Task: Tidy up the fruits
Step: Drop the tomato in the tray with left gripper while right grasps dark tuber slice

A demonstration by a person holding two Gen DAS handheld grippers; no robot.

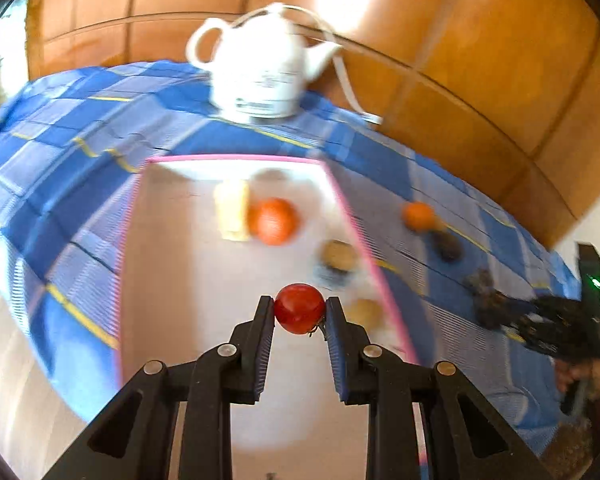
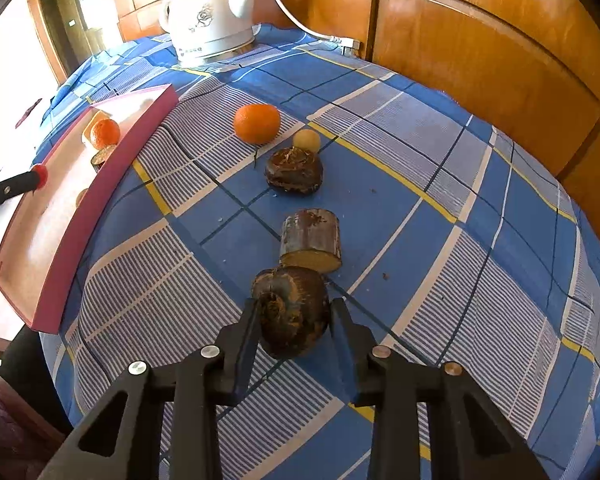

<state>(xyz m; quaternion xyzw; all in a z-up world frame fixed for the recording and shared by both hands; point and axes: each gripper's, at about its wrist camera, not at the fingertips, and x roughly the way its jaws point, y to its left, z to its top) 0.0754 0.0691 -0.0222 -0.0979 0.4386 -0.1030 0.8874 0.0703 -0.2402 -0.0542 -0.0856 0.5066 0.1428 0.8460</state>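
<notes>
1. A red tomato [image 1: 300, 308] is clamped between the fingers of the left gripper [image 1: 300, 314], above the white floor of the pink tray [image 1: 236, 158].
2. In the tray an orange [image 1: 274, 221] is seen beside a pale yellow piece [image 1: 232, 210]; two brownish fruits lie near the right rim, but they are too blurred to be named.
3. The jaws of the right gripper [image 2: 292, 312] are placed around a dark brown fruit [image 2: 292, 312] on the cloth [image 2: 420, 160]. Both fingers seem to touch it, but whether it is gripped firmly cannot be told.
4. Just beyond it a cut stem piece [image 2: 311, 240] lies on its side.
5. Further away, another dark fruit [image 2: 294, 170], a small yellow fruit [image 2: 307, 140] and a second orange [image 2: 257, 123] are found close together on the cloth, outside the tray.
6. A white kettle [image 2: 208, 16] stands at the far edge of the cloth.
</notes>
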